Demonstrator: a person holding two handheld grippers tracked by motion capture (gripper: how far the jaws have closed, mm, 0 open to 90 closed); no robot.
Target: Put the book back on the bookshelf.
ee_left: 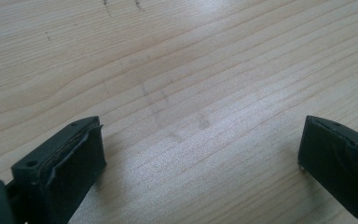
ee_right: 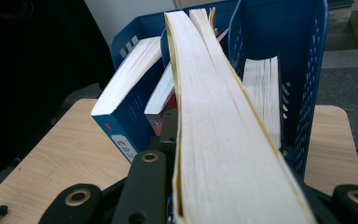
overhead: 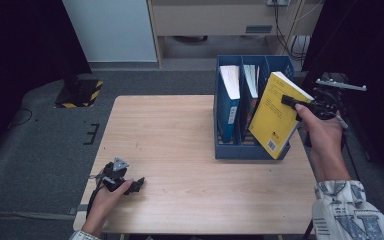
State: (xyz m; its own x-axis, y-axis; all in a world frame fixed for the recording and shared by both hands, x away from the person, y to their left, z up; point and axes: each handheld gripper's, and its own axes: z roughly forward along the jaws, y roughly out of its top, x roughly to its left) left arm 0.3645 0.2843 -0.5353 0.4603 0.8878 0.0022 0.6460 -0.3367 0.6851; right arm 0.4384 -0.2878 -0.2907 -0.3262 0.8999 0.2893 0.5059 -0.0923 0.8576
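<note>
Holding yellow book (overhead: 276, 115) in my right gripper (overhead: 292, 102), jaws clamped, tilted against rack (overhead: 230, 150) front-right slot. Left gripper (ee_left: 200, 154) wide, idle on table (overhead: 180, 150). Next: likely straighten, slide in.

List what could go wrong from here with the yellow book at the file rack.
1. The right gripper pinches the yellow book near one edge only, so the tilted book may swing or slip.
2. Its lower corner hangs at the blue file rack front and could catch there.
3. A white-paged book already stands in that compartment, so the fit may be tight.
</note>
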